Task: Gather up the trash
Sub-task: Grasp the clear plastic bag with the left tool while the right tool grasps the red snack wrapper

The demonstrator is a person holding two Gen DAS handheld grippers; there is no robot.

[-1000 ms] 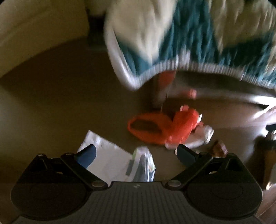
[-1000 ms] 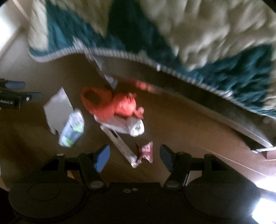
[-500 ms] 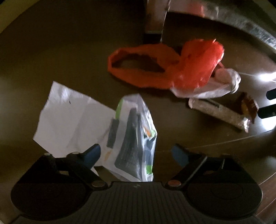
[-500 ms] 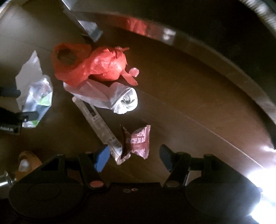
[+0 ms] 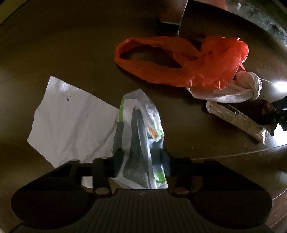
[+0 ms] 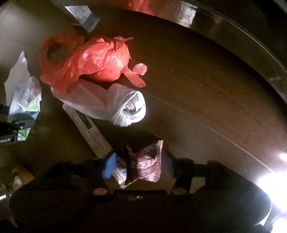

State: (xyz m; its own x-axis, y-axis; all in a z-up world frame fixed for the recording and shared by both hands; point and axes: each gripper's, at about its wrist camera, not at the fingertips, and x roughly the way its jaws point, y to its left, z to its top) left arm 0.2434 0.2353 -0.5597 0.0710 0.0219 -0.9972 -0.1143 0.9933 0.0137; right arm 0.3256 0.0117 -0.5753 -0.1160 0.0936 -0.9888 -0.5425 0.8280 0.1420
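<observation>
Trash lies on a dark wooden floor. My left gripper (image 5: 141, 159) has its fingers closed against both sides of a clear plastic wrapper (image 5: 141, 136) with green and grey print, which rests on a white paper sheet (image 5: 71, 123). My right gripper (image 6: 138, 161) is partly open around a small red snack wrapper (image 6: 148, 161) and the end of a long clear wrapper (image 6: 89, 132). An orange plastic bag (image 5: 188, 61) and a rolled white bag (image 6: 116, 104) lie beyond.
A metal bed leg (image 6: 80, 16) and a curved metal bed rail (image 6: 242, 44) stand behind the trash. The left gripper shows at the left edge of the right wrist view (image 6: 10, 129). Bright glare falls on the floor at right (image 6: 276, 172).
Both grippers have dropped lower and moved closer to the floor. The left fingers have closed in on the clear wrapper. The right fingers have narrowed around the red snack wrapper.
</observation>
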